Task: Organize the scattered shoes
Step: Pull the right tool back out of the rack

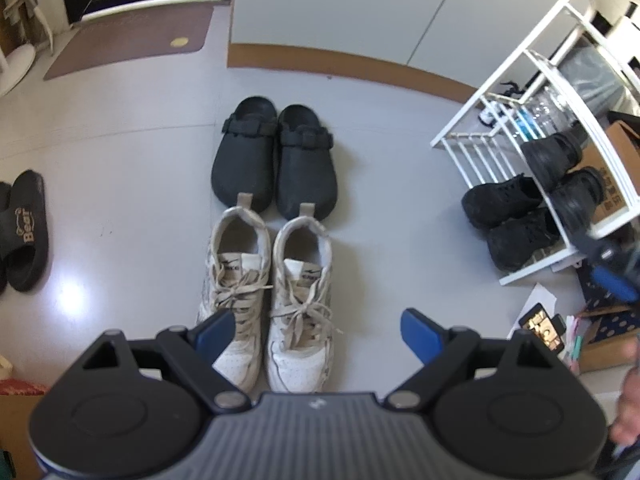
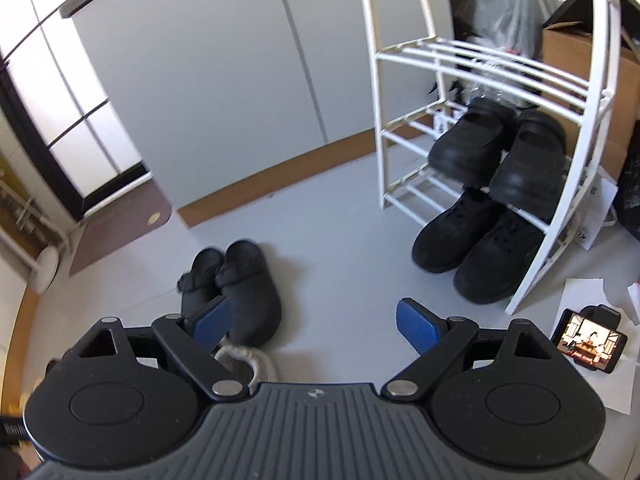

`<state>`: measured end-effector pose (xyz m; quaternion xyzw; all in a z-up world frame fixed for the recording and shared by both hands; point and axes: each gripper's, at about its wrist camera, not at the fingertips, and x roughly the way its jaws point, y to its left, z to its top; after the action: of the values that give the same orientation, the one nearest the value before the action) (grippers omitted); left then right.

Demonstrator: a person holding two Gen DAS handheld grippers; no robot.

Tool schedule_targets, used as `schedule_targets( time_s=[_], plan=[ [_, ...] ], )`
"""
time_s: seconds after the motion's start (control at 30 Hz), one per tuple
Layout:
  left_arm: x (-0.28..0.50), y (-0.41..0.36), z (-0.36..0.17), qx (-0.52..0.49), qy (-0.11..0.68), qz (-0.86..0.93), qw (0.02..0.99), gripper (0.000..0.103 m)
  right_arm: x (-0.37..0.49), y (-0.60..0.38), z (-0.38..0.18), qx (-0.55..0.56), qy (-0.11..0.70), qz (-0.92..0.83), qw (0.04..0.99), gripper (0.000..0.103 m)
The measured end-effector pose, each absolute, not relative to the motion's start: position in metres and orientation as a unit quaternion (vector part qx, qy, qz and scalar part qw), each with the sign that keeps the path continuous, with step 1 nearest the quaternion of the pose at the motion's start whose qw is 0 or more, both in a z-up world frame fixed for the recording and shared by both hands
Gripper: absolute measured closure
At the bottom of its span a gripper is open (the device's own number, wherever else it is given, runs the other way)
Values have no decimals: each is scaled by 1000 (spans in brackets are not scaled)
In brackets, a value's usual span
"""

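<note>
left gripper point(image 1: 318, 334) points steeply down at the floor, blue pads spread wide, nothing between them; jaws released. directly under and just past it, a pair of white lace-up sneakers point(image 1: 268, 300) side by side, toes toward the camera, heels away, laces loose and tangled

just beyond the sneaker heels, nearly touching the pull tabs, a pair of black clogs point(image 1: 276, 160) side by side, with straps and buckles across the top

far left edge of the left wrist view, well apart from the rest: black slides point(image 1: 24, 232) with tan "bear" lettering

right gripper point(image 2: 316, 328) tilts down over bare grey floor point(image 2: 344, 248), jaws released, pads wide apart, nothing gripped. low and left of its left pad, the rim of one white sneaker shows; the black clogs lie behind that pad

right of the right gripper: a phone point(image 2: 588, 340) with a lit screen, lying on white paper point(image 2: 580, 292)

farther right: white shoe rack point(image 2: 460, 56). bottom tier holds black lace-up sneakers point(image 2: 476, 248), toes poking out over the floor. tier above holds a pair of glossy black shoes point(image 2: 500, 152). upper tiers carry nothing that can be made out

behind the rack: cardboard boxes point(image 2: 576, 56) and plastic-wrapped clutter, not identifiable

far end: pale cabinet point(image 1: 360, 4) with a brown base strip, brown doormat point(image 1: 132, 40), dark-framed door
</note>
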<state>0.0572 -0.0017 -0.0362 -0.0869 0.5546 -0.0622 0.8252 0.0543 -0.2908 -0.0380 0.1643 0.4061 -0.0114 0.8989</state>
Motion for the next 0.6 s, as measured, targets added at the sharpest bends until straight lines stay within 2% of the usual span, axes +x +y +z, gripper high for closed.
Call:
schedule_targets(
  time_s=[0.37,0.6],
  plan=[
    [47,-12,-42,-87,573,-65,813,11,44,-254,-69,122,474,52,871,11],
    [51,-13,-45,-79,576,-65,811,11,43,-246,-72,118,487,67,863,11]
  ],
)
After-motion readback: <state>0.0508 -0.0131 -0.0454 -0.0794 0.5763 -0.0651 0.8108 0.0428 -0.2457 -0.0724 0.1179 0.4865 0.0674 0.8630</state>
